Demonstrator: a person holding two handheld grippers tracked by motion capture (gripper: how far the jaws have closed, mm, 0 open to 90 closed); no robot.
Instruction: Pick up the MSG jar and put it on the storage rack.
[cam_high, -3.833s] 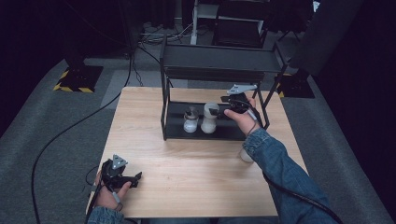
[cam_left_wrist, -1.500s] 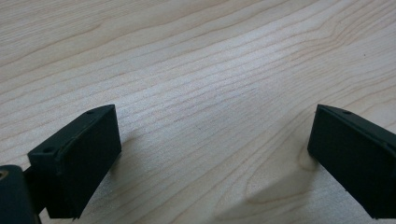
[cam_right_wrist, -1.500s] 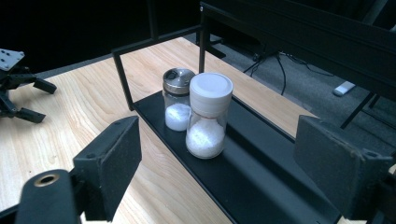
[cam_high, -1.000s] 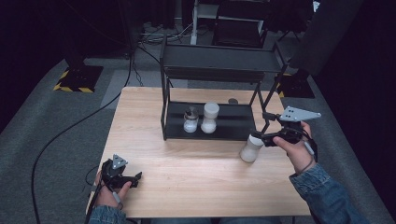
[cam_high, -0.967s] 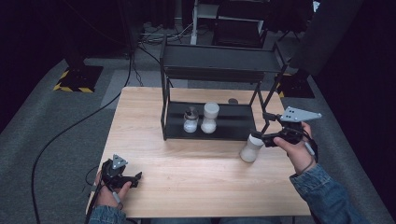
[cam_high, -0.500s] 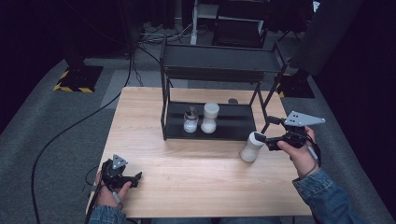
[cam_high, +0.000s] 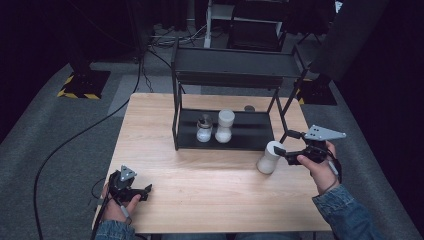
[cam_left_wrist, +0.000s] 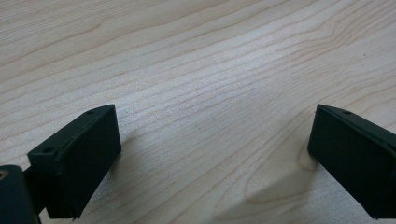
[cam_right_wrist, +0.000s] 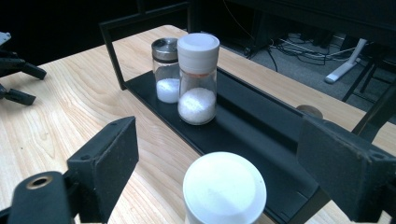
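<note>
While the white-lidded jar stands on the table just right of the rack, right claw is spread beside it, just eased wider. Prob glass, slick, light: grip the body below the lid. Right claw view shows jaws clear of it; left claw spread, empty.

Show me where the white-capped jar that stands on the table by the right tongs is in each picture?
High view: the jar stands right of centre, in front of the rack, at the right tongs.
Right gripper view: bottom centre, between the black jaws.
Left gripper view: not in it.
Shared landmark: the two shakers on the rack.
</note>
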